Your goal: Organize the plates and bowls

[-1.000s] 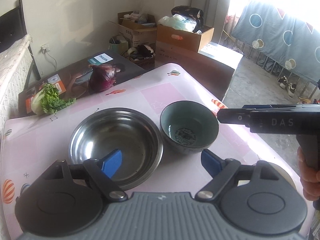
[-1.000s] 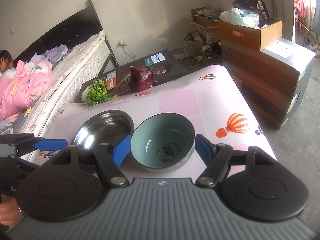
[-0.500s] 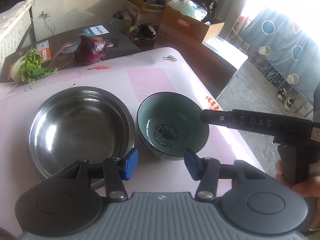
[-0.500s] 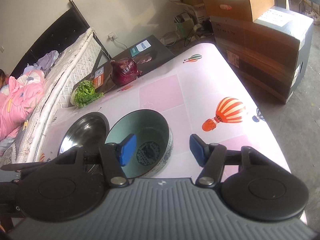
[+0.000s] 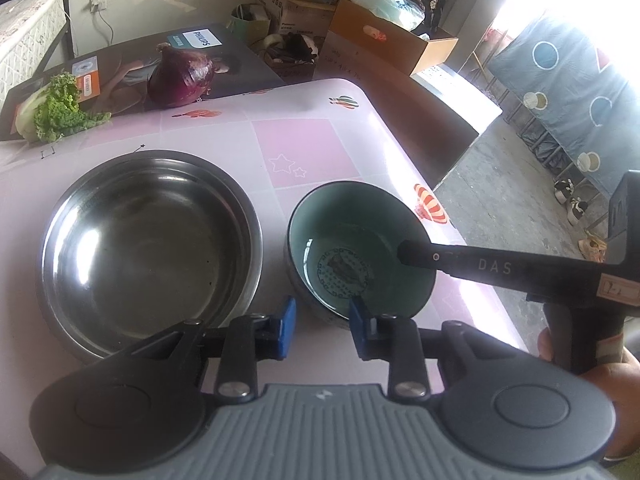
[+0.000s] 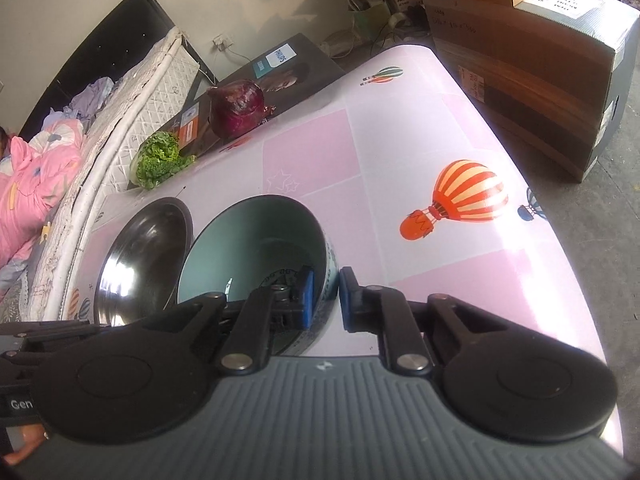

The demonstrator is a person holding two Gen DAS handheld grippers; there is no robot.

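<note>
On the bench (image 6: pixel 400 168), right gripper (image 6: pixel 324 296) pinching the green bowl (image 6: pixel 256 240) wall.
Lift level, clear the steel bowl (image 5: pixel 148 240); left gripper (image 5: pixel 320 324) jaws, just narrowed, pinch nothing.

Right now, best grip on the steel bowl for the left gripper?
Pinch the steel bowl at its near rim, coming down from above with one finger inside the wall and one outside. It sits upright and is too wide to span. The left gripper hangs beside that rim, gripping nothing.
</note>
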